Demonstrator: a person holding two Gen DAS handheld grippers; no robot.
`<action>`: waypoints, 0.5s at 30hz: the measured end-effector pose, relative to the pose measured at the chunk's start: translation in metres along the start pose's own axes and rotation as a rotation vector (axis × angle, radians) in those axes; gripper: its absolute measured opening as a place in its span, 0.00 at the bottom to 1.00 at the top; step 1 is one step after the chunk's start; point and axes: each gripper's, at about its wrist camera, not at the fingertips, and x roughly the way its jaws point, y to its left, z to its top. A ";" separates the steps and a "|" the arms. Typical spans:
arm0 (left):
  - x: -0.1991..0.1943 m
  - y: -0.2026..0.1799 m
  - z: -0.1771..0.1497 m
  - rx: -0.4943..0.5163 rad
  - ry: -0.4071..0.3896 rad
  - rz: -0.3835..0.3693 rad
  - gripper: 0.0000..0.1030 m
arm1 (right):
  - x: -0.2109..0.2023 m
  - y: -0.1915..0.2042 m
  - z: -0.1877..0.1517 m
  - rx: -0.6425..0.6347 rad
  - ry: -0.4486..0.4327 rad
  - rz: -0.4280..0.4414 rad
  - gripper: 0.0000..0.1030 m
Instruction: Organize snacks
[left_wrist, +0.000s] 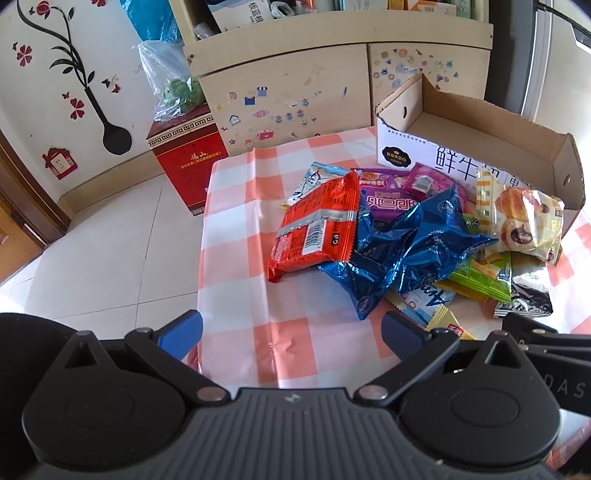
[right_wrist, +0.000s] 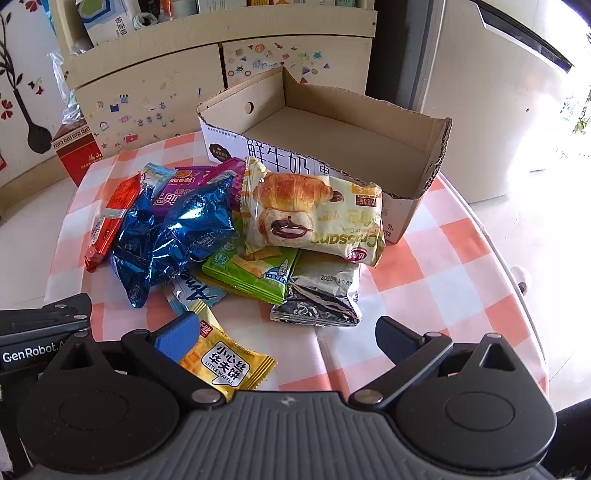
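Right wrist, waffle packet beside gripper

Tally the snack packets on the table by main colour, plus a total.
Red packet: 1
Blue foil packets: 2
Light blue packets: 2
Purple/pink packets: 2
Croissant packet, cream: 1
Green packet: 1
Silver packet: 1
Yellow waffle packet: 1
Total: 11
Cardboard box: 0 inside.
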 end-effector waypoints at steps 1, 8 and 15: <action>0.000 0.000 0.000 0.002 0.000 0.002 0.99 | 0.000 0.000 0.000 -0.002 0.001 -0.001 1.00; 0.000 -0.004 -0.001 0.033 0.000 0.029 0.99 | 0.002 0.003 -0.001 -0.026 0.006 -0.020 1.00; 0.002 -0.003 -0.002 0.041 0.010 0.033 0.99 | 0.004 0.005 -0.001 -0.040 0.013 -0.025 1.00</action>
